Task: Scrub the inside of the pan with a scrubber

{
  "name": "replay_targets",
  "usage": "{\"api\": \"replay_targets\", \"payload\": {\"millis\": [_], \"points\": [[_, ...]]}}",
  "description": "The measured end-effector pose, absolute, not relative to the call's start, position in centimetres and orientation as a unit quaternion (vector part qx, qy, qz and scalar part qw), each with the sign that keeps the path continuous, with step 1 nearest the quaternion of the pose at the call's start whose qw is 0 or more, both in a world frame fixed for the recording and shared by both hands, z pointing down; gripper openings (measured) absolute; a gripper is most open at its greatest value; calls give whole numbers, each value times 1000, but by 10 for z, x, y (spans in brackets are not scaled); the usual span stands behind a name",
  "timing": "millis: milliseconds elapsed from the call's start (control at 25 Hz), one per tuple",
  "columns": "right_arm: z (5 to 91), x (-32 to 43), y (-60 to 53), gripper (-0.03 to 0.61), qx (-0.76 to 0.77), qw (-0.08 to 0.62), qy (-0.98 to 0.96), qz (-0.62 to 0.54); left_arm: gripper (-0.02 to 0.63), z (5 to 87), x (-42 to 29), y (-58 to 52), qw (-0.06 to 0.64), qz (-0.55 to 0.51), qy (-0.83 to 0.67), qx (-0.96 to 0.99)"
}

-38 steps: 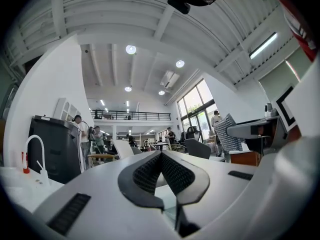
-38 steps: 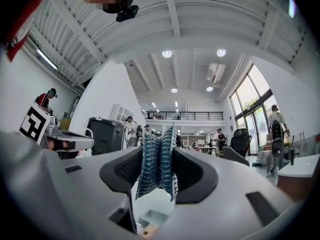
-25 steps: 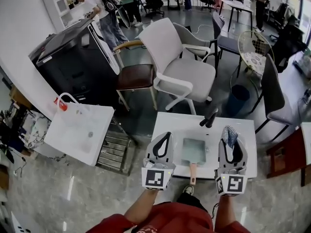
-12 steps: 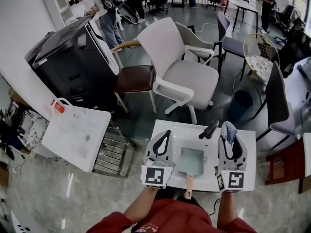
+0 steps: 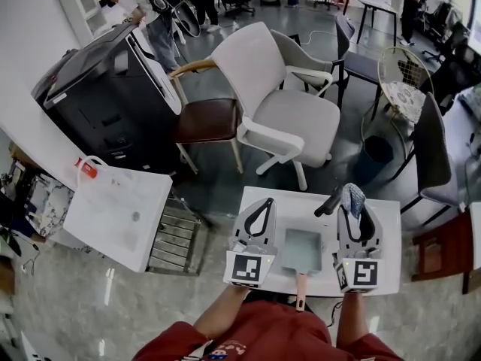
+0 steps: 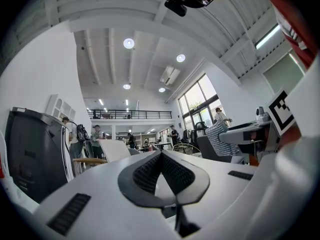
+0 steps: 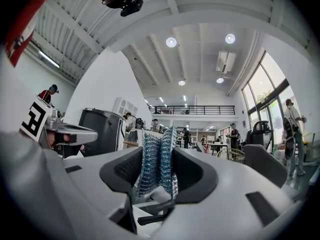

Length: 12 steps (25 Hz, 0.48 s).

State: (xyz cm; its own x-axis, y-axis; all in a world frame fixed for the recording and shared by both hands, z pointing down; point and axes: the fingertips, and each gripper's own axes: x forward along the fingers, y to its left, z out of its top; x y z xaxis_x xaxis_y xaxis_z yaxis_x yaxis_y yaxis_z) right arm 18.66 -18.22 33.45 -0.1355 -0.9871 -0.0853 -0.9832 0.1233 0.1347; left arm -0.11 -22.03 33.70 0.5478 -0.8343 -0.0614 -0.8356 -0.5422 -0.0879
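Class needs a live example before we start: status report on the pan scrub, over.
Left claw shut, empty, left of pan. Right claw shut on scrubber, right of pan. Scrubber not yet in pan; nothing lying inside it.

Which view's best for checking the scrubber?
Right gripper view: the scrubber fills the centre, pinched in the right tongs, mesh clear. Head view shows only its tip; left gripper view a small side glimpse.

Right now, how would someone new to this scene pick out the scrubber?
Find the small white table in front of the person, with the pale green square pan on it. Right of the pan, the right hand-held gripper pinches the scrubber: a blue-and-white pad, the only soft, woven-looking thing there.
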Motion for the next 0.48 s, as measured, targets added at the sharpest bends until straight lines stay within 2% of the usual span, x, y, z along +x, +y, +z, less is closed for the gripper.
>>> {"api": "replay_targets", "payload": {"millis": [480], "points": [[374, 167, -202, 181, 612, 71, -786, -51, 11, 366, -3, -222, 39, -10, 474, -880]]}}
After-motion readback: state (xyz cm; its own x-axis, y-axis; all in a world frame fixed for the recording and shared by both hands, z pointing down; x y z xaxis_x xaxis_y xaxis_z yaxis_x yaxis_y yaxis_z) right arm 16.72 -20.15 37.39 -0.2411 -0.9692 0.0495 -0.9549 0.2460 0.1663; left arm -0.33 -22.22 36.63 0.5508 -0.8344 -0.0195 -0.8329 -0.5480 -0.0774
